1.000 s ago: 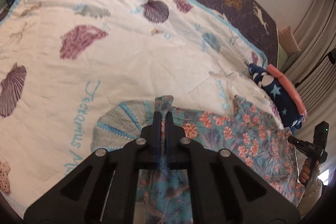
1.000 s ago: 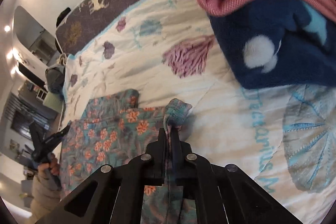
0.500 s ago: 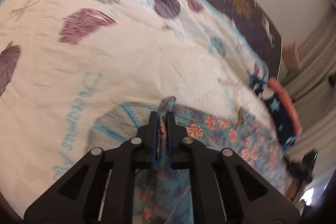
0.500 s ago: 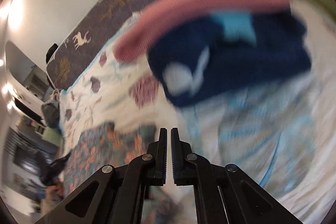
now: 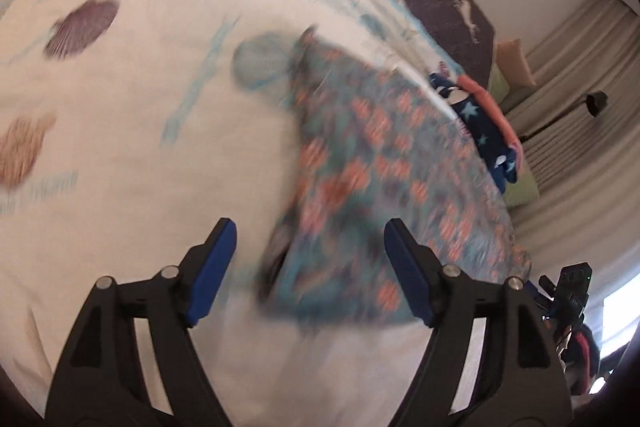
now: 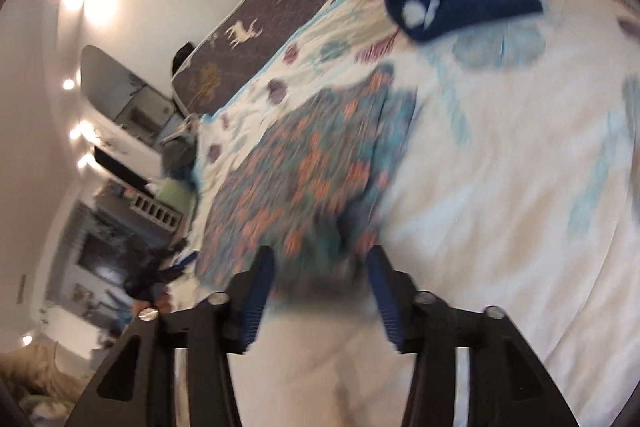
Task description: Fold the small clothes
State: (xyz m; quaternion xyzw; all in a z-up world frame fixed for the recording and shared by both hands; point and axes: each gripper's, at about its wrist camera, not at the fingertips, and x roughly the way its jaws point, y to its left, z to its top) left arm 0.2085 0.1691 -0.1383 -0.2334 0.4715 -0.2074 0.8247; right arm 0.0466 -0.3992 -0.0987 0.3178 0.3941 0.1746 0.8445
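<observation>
A: Where is the floral garment (image 5: 372,163) now?

B: Flat on the bed's shell-print quilt (image 5: 132,131). Taking the folded pile of navy star fleece and pink knit (image 5: 486,123) as the landmark, the garment lies just beside it, on the side nearer both cameras, and it may be touching the pile's edge. The blur won't let me settle that.

A: And the grippers?

B: The left gripper (image 5: 310,259) has its jaws spreading wide, the blue pads clear of the cloth. The garment's near edge shows between them, but nothing is pinched. The right gripper (image 6: 320,283) is opening too, to a middling gap, with the hem in front of it and no pad pressing on it. Neither one holds anything.

A: So which step is this?

B: I'd judge it the release at the end of a fold or a laying-out. The piece looks doubled along its edge in the right wrist view, though the smear makes the layers hard to count.

A: What does the next move call for?

B: Probably a fresh hold on the end of the garment farthest from the pile, both grippers pinching a corner each, then carrying that end over toward the pile side. The fabric looks thin and limp, so the corners should be lifted evenly or the lower layer will drag and crease.
</observation>
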